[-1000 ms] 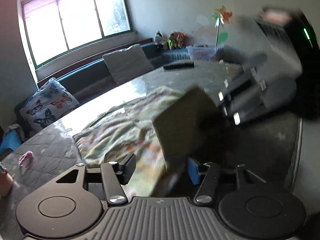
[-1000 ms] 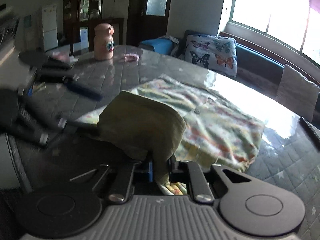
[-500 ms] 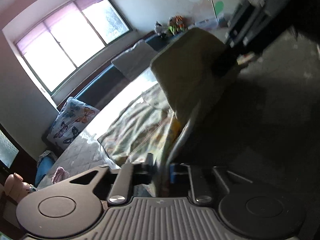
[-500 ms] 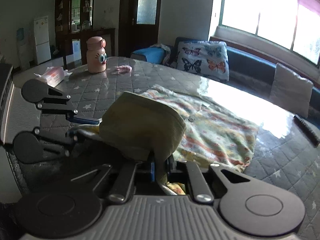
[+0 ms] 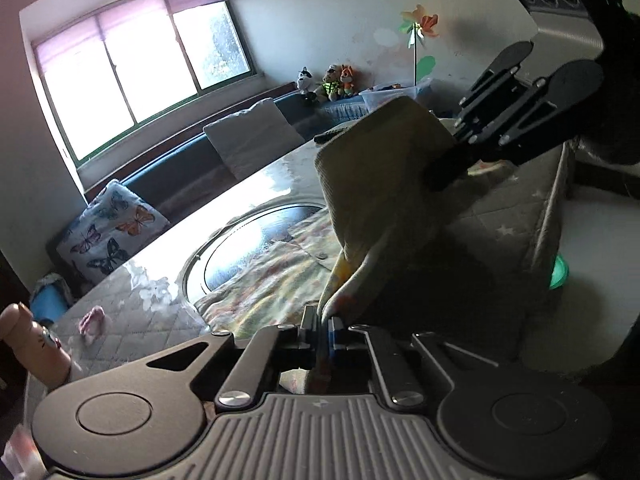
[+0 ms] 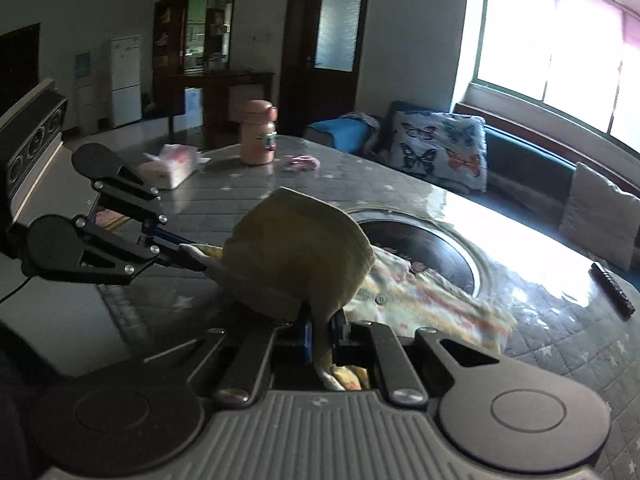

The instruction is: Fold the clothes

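1 garment [image 5: 280, 280], floral with an olive waistband, its far part spread on the table [image 6: 560, 320]. 2 grippers: left gripper [image 5: 323, 330] and right gripper [image 6: 320, 332], each clamped tight on the waistband, holding it raised between them. Beyond: 1 pink bottle [image 6: 258, 132], 1 tissue pack [image 6: 172, 166], 1 remote [image 6: 612, 288], 1 butterfly cushion [image 6: 440, 152].

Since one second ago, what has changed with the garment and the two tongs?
The left tongs have just been closing and now grip the garment at its hem; earlier they stood open around it. Both tongs lifted that edge off the table. The right tongs stayed shut on the garment; its far part still lies there.
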`<state>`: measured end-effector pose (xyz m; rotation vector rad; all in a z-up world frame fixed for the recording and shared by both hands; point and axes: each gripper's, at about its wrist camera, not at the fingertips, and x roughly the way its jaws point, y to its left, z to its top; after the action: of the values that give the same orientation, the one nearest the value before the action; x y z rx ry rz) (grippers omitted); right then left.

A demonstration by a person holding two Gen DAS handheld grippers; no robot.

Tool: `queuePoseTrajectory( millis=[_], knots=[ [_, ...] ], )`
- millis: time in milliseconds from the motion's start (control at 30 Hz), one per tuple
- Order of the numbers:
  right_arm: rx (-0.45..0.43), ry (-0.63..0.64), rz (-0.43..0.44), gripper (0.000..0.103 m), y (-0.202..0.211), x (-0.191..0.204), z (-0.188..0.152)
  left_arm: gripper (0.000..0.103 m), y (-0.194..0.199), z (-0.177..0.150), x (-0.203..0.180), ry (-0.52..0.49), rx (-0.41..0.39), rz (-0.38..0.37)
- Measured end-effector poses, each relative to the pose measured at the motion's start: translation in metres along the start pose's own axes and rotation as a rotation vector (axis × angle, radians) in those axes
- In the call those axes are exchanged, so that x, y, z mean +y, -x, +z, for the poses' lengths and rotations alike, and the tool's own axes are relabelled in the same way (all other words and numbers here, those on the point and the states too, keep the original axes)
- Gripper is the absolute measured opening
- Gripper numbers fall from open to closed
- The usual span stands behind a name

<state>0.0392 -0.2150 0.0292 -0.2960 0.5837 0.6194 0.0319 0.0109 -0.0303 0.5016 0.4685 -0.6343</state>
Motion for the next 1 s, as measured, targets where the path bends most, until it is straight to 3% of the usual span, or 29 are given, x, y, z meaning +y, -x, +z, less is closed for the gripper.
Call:
queuePoseTrajectory(
  millis=[167,367,567,767,833,900,1000],
  knots=[
    [0.0,-0.021,0.001,0.007,-0.008,-0.014,0.014,0.006,-0.013,0.011,0.022,0.074,-0.022,0.011],
    [0.023,-0.068,-0.039,0.007,-0.052,-0.062,0.049,0.006,-0.058,0.04,0.056,0.107,-0.047,0.058],
    [0.094,-0.074,-0.077,0.007,-0.119,-0.103,0.069,0.006,-0.136,0.055,0.092,0.147,0.039,0.073],
    [0.171,-0.126,-0.119,0.008,-0.186,-0.121,0.056,0.006,-0.194,0.039,0.105,0.191,0.153,0.086],
    [0.182,-0.145,-0.136,0.019,-0.202,-0.124,0.048,0.006,-0.205,0.033,0.107,0.212,0.176,0.087],
    [0.179,-0.183,-0.14,0.024,-0.211,-0.129,0.04,0.006,-0.212,0.028,0.109,0.231,0.188,0.086],
    [0.165,-0.244,-0.148,0.042,-0.214,-0.136,0.031,0.007,-0.217,0.025,0.111,0.251,0.188,0.089]
  ],
)
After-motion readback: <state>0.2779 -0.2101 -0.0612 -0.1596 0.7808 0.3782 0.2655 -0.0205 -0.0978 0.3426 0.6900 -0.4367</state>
